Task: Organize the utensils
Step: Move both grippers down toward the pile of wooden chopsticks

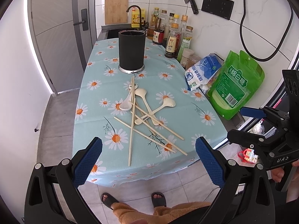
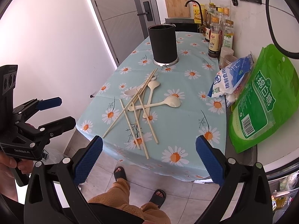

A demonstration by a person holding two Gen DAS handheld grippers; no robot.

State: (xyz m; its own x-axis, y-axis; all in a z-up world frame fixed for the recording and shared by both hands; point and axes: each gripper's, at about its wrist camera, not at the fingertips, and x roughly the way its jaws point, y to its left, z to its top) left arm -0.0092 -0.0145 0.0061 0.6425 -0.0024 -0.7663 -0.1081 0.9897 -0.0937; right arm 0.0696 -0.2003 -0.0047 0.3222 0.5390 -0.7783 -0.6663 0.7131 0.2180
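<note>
Left tool (image 1: 148, 154) spread wide, holding nothing, hovering off near edge of daisy-print blue surface (image 1: 97, 85). Right tool (image 2: 149, 154) likewise wide, unloaded. Heap of pale wooden chopsticks (image 1: 132, 123) and cream plastic spoons (image 1: 164, 103) lies mid-surface, beyond both tools. Black cylindrical utensil holder (image 1: 132, 51) upright farther back; contents not visible.

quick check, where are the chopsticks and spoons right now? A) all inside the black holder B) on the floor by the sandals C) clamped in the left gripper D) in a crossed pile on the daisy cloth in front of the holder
D: the chopsticks and spoons lie crossed in a loose pile on the daisy tablecloth, in front of the black holder; the left gripper and right gripper are both open and hold nothing.
</note>
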